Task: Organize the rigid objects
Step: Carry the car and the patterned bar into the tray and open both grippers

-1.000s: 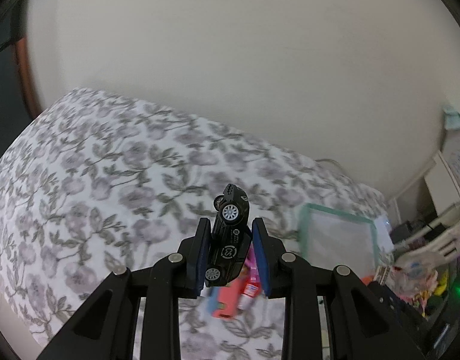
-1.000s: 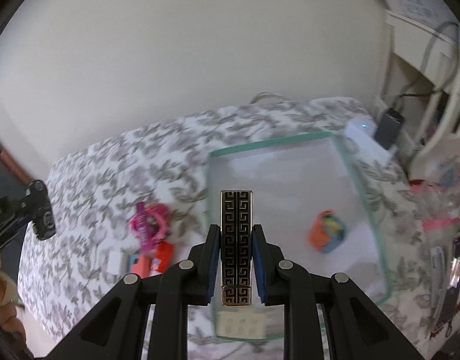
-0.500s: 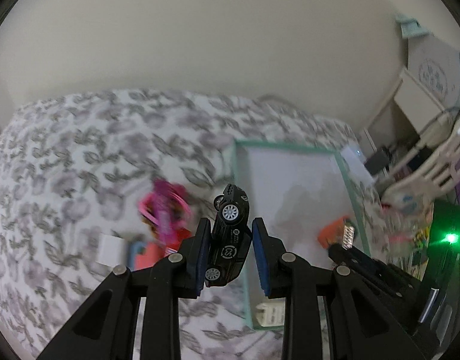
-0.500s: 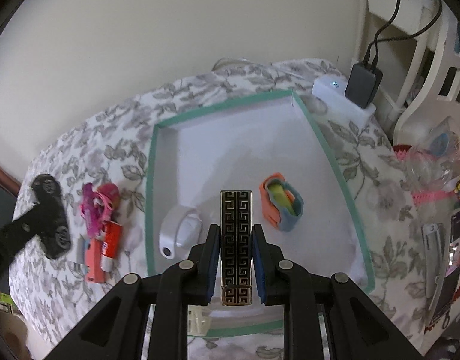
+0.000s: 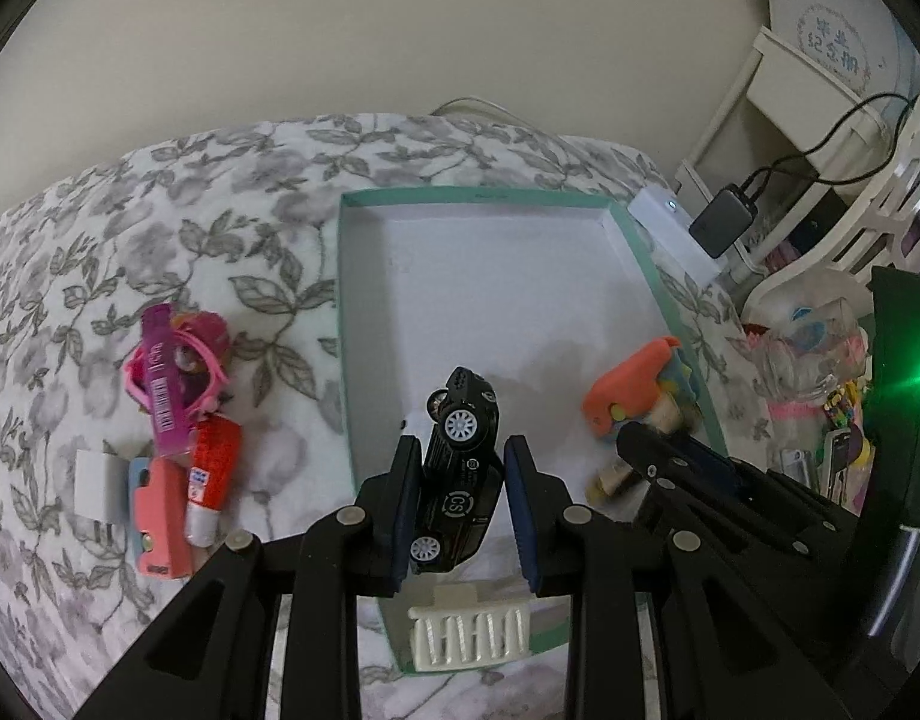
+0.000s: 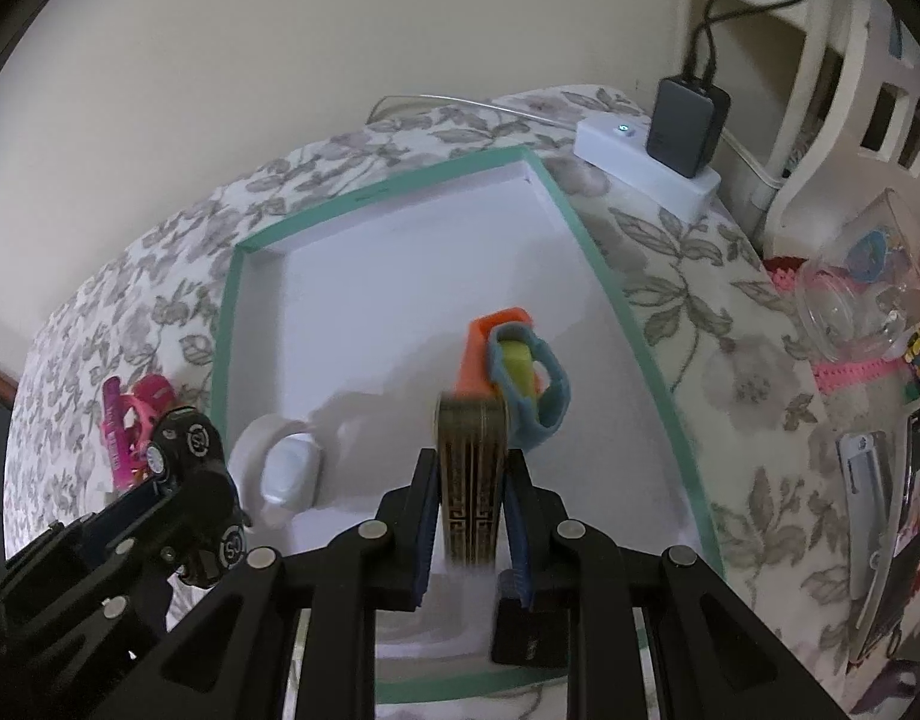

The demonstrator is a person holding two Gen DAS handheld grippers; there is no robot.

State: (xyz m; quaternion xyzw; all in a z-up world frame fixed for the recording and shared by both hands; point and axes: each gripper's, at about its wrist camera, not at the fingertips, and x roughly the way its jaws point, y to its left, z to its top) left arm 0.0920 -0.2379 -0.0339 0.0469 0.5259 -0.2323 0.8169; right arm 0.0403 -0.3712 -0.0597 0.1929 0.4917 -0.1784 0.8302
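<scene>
My left gripper [image 5: 460, 504] is shut on a black toy car [image 5: 460, 462] and holds it over the near left part of a white tray with a teal rim [image 5: 478, 197]. My right gripper [image 6: 472, 516] is shut on a black and gold patterned bar [image 6: 471, 480], held above the tray [image 6: 400, 186] near its front. An orange and blue toy [image 6: 511, 360] and a white round object [image 6: 286, 468] lie in the tray. The left gripper and car also show in the right wrist view [image 6: 190, 480].
Pink toys [image 5: 172, 360], a red tube [image 5: 211, 480], a coral block [image 5: 157, 528] and a white block [image 5: 94, 483] lie on the floral bedspread left of the tray. A white comb-like piece [image 5: 469, 639] sits at the tray's front rim. A white power strip with charger [image 6: 658, 162] and clutter stand at right.
Both grippers have moved in over the tray and lower. The left one swung right from the bedspread with the car. The right one's bar is now close to the orange toy.
</scene>
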